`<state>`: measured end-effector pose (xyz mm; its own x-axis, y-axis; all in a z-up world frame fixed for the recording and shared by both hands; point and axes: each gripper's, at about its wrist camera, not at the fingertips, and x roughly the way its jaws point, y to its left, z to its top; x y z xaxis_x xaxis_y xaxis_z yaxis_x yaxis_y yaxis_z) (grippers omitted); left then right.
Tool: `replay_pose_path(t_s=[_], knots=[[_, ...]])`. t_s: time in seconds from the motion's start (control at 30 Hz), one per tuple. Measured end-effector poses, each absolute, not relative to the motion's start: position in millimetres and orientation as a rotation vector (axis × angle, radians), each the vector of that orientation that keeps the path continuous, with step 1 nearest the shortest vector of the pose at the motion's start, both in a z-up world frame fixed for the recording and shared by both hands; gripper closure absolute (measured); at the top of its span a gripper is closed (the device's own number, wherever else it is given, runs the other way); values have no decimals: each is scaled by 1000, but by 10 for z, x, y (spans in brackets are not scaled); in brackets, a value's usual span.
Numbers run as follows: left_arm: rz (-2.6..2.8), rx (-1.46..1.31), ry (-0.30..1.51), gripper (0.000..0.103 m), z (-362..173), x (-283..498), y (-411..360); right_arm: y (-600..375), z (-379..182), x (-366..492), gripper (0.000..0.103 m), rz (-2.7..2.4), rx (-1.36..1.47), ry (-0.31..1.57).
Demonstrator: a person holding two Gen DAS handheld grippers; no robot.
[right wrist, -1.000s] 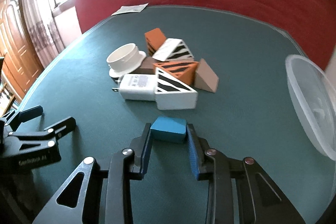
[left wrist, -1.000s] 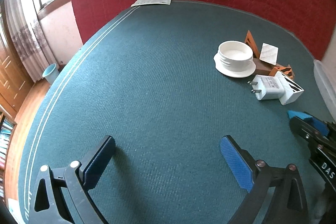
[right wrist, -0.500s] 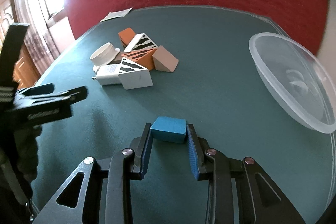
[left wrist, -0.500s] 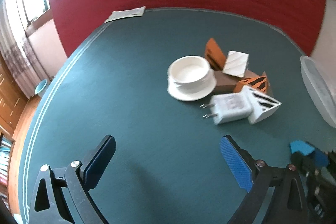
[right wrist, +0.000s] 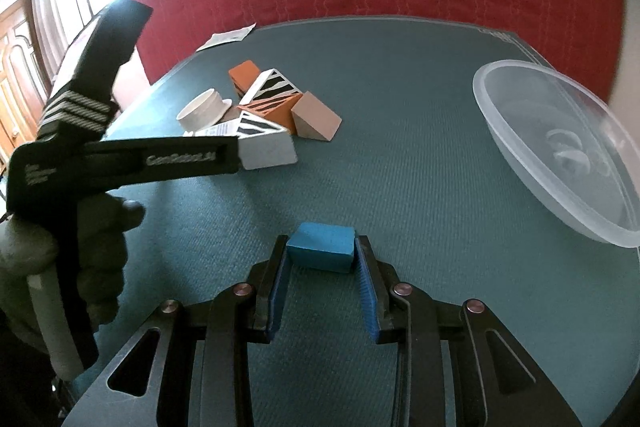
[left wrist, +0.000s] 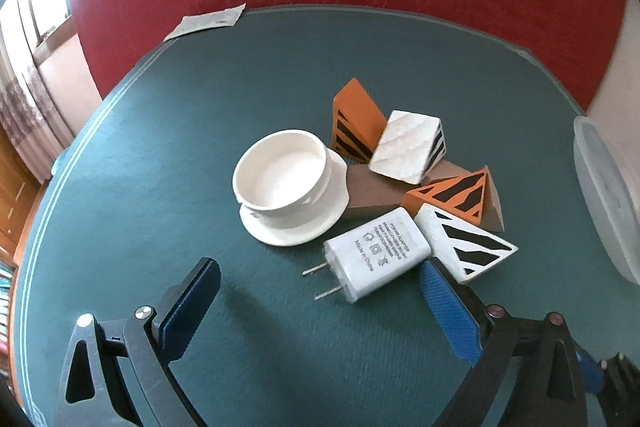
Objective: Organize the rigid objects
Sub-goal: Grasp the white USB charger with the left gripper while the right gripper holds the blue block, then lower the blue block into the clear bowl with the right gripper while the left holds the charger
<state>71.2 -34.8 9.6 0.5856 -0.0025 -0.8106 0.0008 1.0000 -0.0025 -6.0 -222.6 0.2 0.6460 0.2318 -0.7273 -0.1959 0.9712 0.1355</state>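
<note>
Your right tongs [right wrist: 321, 267] are clenched on the blue block [right wrist: 321, 251], pads on its two short ends, and they carry it above the green tabletop [right wrist: 420, 155], with the clear plastic bowl [right wrist: 560, 163] off to the right. The block looks small, stiff and light, so a modest squeeze on its flat ends should keep it; its faces seem matte, not slick, though the fisheye blur makes that hard to judge. Your left tongs [left wrist: 320, 301] are spread wide and empty, low over the tabletop, with the white charger [left wrist: 376, 259] lying just ahead between the tips. The charger is a hard plastic shell with two thin prongs pointing left; take it across its broad flat body and stay off the prongs, which could bend or slide. It touches the white striped wedge [left wrist: 464, 247] at its far end, so expect that wedge to shift when you lift. Behind them sit the white cup on its saucer [left wrist: 284, 183], two orange striped wedges, a brown wedge and a white block, all piled close together and likely to nudge one another.
</note>
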Motion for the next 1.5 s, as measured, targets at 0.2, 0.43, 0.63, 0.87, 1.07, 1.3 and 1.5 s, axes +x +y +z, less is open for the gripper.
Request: replay_pose_path(t_s=[0.2, 0.43, 0.63, 0.87, 1.07, 1.3, 1.5], knots=[[-12, 8, 939, 8, 87, 737, -390, -2228, 11, -59, 70, 244, 46, 835], [-37, 13, 902, 40, 141, 789, -406, -2233, 13, -60, 70, 244, 47, 835], [-68, 4, 902, 63, 163, 687, -392, -2234, 16, -61, 70, 244, 48, 835], [-89, -38, 916, 69, 175, 494, -315, -2237, 19, -65, 70, 244, 49, 836], [-91, -49, 925, 70, 182, 445, -272, -2237, 22, -66, 70, 245, 54, 835], [-78, -46, 919, 70, 168, 392, -284, -2242, 22, -70, 70, 245, 55, 835], [-82, -40, 914, 71, 175, 332, -322, -2274, 29, -81, 70, 244, 71, 832]])
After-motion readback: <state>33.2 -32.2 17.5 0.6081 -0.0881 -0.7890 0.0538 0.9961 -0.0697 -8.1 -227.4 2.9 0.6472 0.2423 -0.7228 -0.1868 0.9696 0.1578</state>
